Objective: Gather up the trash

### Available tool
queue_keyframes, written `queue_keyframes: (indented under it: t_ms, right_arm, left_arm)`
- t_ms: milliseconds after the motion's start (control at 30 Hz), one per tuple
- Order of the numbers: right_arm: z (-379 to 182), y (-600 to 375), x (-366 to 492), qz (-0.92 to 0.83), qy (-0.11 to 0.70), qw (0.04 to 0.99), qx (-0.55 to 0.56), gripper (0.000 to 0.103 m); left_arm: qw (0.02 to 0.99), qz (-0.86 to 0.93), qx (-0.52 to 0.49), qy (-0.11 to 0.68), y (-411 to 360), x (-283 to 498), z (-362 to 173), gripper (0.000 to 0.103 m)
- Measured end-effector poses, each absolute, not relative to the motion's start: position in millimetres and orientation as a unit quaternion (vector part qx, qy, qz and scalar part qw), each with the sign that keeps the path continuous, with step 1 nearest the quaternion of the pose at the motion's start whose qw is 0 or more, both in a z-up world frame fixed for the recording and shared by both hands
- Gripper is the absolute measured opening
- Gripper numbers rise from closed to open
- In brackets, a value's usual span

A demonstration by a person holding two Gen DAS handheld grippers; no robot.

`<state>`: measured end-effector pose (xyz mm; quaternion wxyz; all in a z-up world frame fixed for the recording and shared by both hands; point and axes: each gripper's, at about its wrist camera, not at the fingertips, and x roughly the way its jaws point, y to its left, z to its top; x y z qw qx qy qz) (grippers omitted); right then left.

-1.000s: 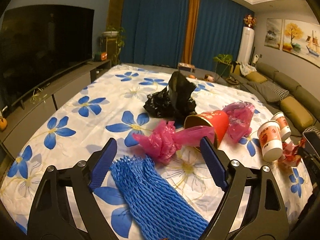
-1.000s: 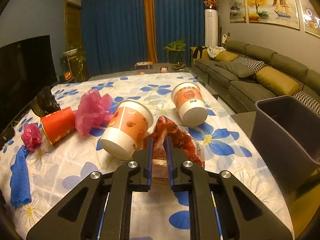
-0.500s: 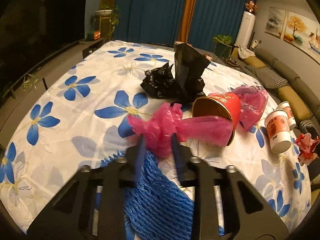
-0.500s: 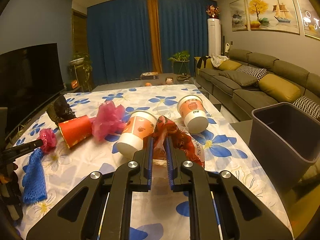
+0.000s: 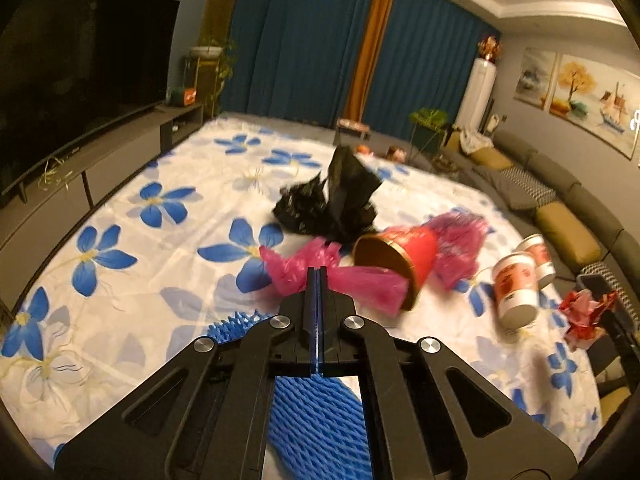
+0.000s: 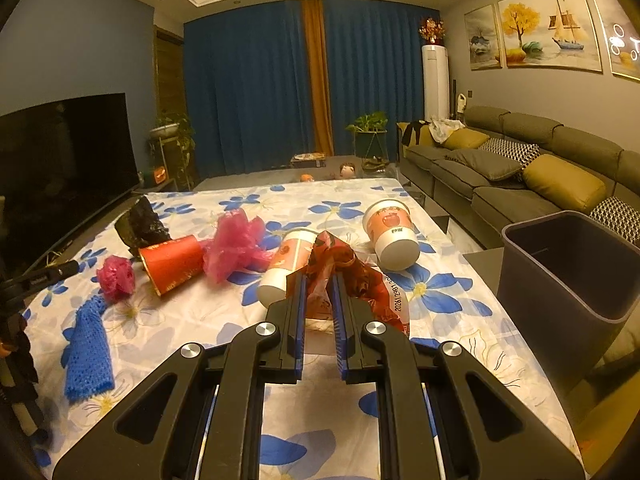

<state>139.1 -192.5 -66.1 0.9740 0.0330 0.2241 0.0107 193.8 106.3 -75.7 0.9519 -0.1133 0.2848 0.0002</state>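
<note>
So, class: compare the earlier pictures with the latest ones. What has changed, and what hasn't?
The left hand-held gripper, open a second ago, has shut, though whether it caught the blue net is unclear. The right hand-held gripper stays shut on the red wrapper and has lifted. Cups, bags and bin stayed put.

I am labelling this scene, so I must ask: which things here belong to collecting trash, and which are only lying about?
Job: red wrapper, two paper cups, red cup, pink bags, black bag, blue net, grey bin.
Just lying about: television, sofa, potted plant, paintings.
</note>
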Motion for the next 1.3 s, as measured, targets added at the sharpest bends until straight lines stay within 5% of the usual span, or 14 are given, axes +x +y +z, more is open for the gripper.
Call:
queue_keyframes:
  t_ms: [300,433,500,800,967,1200,1300]
  right_arm:
    - [-59,-190,119,0.026,0.214,0.976,0.032,0.014]
    - [-57,-191,117,0.028,0.214,0.976,0.035,0.014]
    - [-58,-191,117,0.029,0.214,0.976,0.035,0.014]
    - [-58,-188,128,0.037,0.221,0.974,0.038,0.014]
    - [-59,-185,133,0.038,0.224,0.973,0.034,0.014]
    - [-59,-181,132,0.038,0.225,0.973,0.031,0.014]
    - [-57,-181,129,0.04,0.223,0.974,0.03,0.014]
  left_arm:
    - [0.959,-0.008,-0.093,0.267,106,173,-63,0.002]
    - [0.956,-0.001,-0.084,0.281,104,190,-77,0.049]
    - [0.957,0.005,-0.077,0.279,104,198,-81,0.054]
    - [0.941,0.0,-0.059,0.332,108,250,-105,0.054]
    - [0.933,-0.013,-0.056,0.355,108,263,-115,0.025]
    - [0.941,-0.015,-0.053,0.334,106,252,-105,0.004]
    - [0.949,-0.017,-0.068,0.308,109,237,-88,0.002]
